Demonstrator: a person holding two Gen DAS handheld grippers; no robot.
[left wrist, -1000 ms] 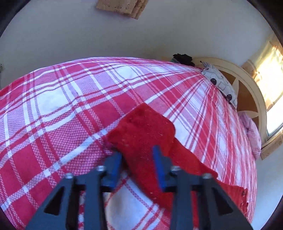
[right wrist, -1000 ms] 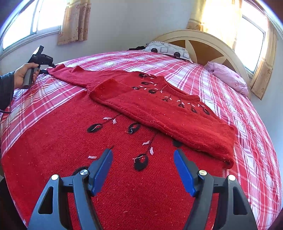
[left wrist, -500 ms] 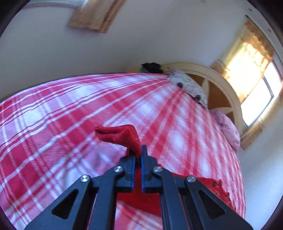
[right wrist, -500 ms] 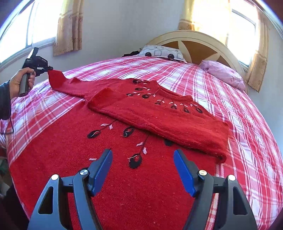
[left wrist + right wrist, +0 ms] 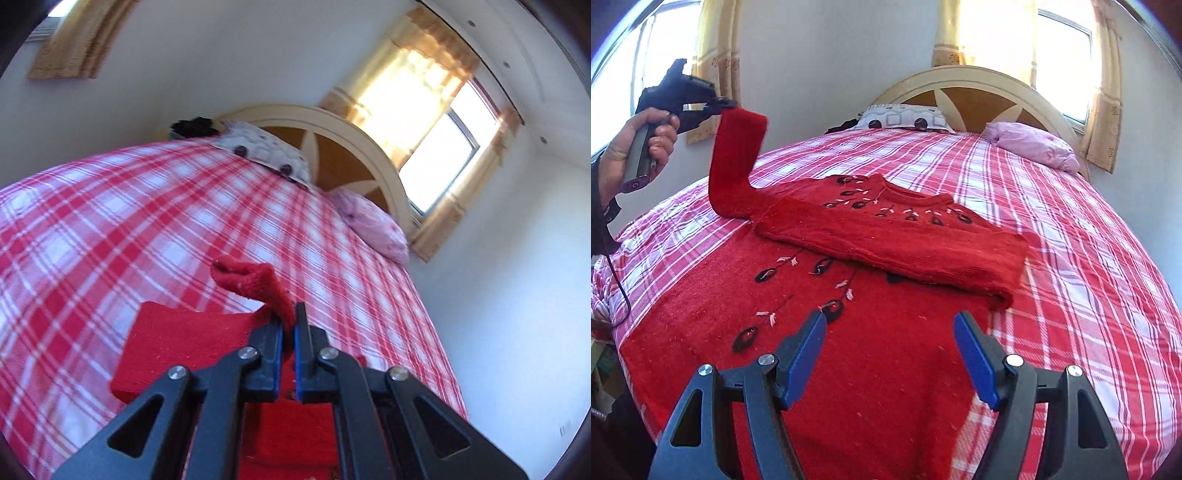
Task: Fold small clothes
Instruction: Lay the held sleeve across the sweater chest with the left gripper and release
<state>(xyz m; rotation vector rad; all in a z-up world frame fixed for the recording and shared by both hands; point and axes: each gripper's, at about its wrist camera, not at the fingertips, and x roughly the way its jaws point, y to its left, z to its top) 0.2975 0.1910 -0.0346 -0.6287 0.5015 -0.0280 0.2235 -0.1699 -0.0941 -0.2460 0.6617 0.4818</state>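
Note:
A red knitted sweater (image 5: 871, 354) with black and white flower embroidery lies on the bed. One sleeve (image 5: 923, 243) is folded across its chest. My left gripper (image 5: 289, 321) is shut on the cuff of the other sleeve (image 5: 255, 282). In the right wrist view it (image 5: 727, 105) holds that sleeve (image 5: 737, 166) lifted well above the bed at the left. My right gripper (image 5: 890, 354) is open and empty, hovering over the sweater's lower body.
The bed has a red and white plaid cover (image 5: 1089, 258). A patterned pillow (image 5: 905, 117) and a pink pillow (image 5: 1030, 146) lie by the arched headboard (image 5: 979, 92). Curtained windows (image 5: 439, 147) stand behind. The person's hand (image 5: 639, 147) holds the left gripper.
My left gripper closed on the sleeve cuff and lifted it high off the bed. My right gripper stayed open over the sweater body.

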